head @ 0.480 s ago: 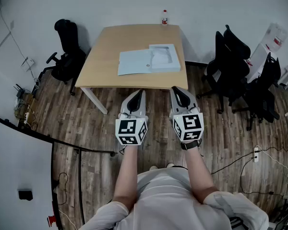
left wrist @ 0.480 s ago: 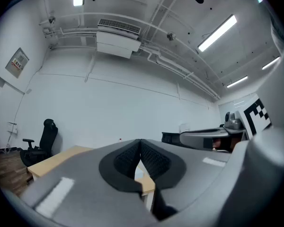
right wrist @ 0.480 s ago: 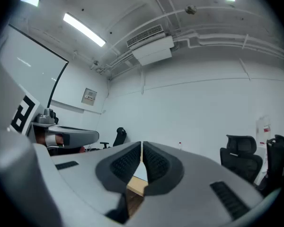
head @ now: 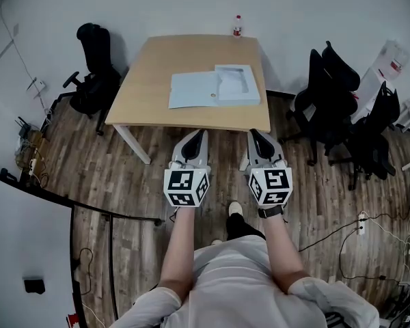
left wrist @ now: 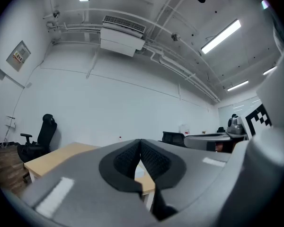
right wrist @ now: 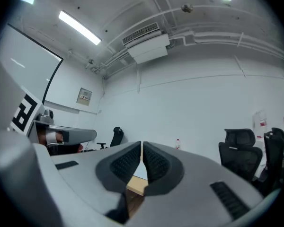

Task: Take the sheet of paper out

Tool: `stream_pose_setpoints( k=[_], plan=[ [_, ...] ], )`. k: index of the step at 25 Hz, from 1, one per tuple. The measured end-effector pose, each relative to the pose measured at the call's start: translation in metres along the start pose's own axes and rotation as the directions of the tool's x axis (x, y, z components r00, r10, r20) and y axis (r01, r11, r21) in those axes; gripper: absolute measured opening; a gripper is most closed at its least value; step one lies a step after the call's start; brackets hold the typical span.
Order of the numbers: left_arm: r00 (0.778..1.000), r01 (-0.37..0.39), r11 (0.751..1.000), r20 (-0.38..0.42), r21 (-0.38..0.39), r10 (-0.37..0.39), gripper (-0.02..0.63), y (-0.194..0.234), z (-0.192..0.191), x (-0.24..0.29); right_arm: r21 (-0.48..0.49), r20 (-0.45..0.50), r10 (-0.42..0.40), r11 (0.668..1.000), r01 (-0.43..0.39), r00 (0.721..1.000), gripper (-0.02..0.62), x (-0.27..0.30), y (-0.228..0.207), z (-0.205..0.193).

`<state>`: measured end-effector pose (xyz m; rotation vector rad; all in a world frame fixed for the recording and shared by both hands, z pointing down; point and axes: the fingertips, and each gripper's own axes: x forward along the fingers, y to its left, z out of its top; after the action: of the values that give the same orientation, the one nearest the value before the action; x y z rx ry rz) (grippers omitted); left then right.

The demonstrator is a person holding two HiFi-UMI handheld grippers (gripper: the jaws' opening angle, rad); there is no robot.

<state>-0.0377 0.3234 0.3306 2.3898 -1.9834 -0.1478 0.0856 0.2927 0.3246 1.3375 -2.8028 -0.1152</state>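
Head view: wood table (head: 157, 67) against a white wall (head: 178, 5), plank floor (head: 123, 176). An open blue folder (head: 191, 91) lies on the table's right part, with the sheet (head: 234, 80) on its right half. Bottle (head: 237, 26) at the far edge. Black chair (head: 96, 74) left, more chairs (head: 331, 94) right, cables (head: 342, 234) on the floor at right. Left gripper (head: 199, 135) and right gripper (head: 255, 135) are level, near side of the table, apart from the folder.

Left gripper view: jaws clenched, nothing between.

Right gripper view: jaws pressed together, empty.
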Motion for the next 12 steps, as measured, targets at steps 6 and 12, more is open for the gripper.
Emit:
stream_pose_setpoints(
  k=[6,12],
  plan=[
    [1.000,-0.004,1.000,-0.011,-0.008,0.004,0.011,0.024,-0.009,0.043,0.028,0.015,0.021,0.999,-0.021,1.000,0.021,0.049,-0.017,-0.008],
    [1.000,0.016,1.000,-0.017,0.008,-0.015,0.011,0.043,-0.004,0.108,0.061,0.089,0.099,0.993,-0.104,0.991,0.021,0.118,-0.036,0.000]
  ],
)
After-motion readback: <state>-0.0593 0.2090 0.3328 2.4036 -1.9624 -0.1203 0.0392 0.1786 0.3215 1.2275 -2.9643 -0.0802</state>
